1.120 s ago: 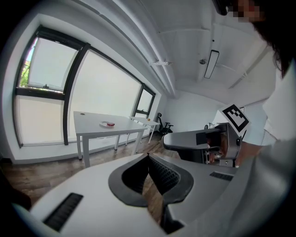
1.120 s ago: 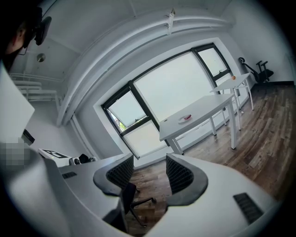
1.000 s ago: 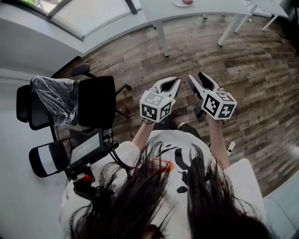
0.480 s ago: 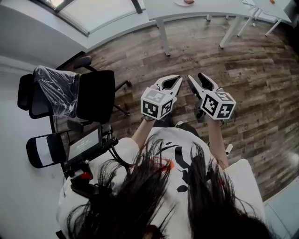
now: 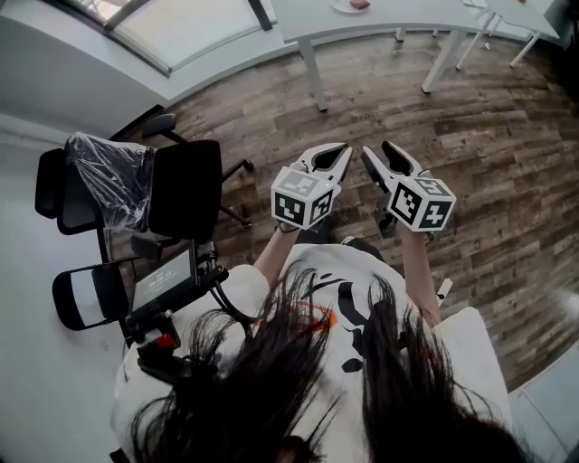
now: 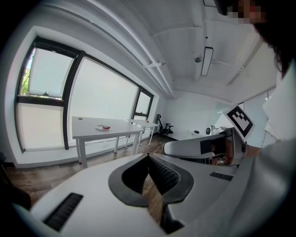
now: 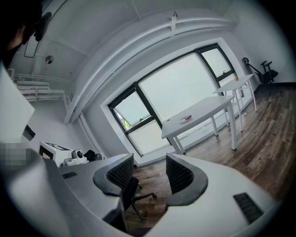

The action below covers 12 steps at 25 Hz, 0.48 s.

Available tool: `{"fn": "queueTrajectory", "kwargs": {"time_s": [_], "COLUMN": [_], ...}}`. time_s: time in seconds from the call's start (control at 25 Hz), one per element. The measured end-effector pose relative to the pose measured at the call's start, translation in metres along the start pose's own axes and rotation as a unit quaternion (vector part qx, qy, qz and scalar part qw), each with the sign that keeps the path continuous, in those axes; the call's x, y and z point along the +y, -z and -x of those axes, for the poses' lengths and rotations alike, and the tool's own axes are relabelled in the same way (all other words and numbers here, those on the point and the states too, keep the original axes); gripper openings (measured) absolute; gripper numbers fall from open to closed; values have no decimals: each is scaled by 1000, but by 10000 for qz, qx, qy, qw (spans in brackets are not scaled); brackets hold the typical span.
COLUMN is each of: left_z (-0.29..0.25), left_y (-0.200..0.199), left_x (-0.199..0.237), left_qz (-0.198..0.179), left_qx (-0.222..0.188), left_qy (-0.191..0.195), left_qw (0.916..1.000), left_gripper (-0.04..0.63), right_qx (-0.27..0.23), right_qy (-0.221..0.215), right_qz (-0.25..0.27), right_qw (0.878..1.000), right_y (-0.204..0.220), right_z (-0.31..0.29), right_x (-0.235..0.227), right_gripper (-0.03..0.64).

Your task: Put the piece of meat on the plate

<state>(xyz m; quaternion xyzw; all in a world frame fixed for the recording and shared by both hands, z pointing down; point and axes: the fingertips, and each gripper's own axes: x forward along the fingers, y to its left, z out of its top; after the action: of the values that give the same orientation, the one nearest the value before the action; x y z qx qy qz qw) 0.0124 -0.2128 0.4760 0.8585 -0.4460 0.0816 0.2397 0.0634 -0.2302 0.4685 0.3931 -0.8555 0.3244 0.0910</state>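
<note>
A small white plate (image 5: 348, 5) with a reddish piece of meat (image 5: 360, 4) sits on a white table (image 5: 398, 16) far across the room. The left gripper view shows the plate (image 6: 102, 127) on the table, and the right gripper view shows the plate (image 7: 184, 119) with the meat (image 7: 188, 117) on it. I hold both grippers side by side at waist height over the wood floor, far from the table. My left gripper (image 5: 341, 152) has its tips touching and holds nothing. The jaws of my right gripper (image 5: 378, 150) stand apart with nothing between them.
Black office chairs (image 5: 184, 190), one wrapped in plastic (image 5: 107, 185), stand to my left beside a device with a screen (image 5: 166, 285). A second white table (image 7: 237, 84) with a small orange thing stands further right. Bare wood floor (image 5: 470, 136) lies between me and the tables.
</note>
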Motion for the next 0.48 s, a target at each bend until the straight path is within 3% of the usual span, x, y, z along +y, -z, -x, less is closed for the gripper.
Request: {"fn": "queueTrajectory", "kwargs": {"time_s": [0.48], "left_z": [0], "left_y": [2], "left_x": [3], "left_qz": [-44], "left_qx": [37], "left_qy": [-1], "left_qw": [10000], "left_gripper": [6], "right_qx": [17], "right_qy": [-12], "right_qz": [-5], "right_qw": [10000], "right_y": [3], "right_z": [-5], "right_x": [-1], "right_gripper": [229]}}
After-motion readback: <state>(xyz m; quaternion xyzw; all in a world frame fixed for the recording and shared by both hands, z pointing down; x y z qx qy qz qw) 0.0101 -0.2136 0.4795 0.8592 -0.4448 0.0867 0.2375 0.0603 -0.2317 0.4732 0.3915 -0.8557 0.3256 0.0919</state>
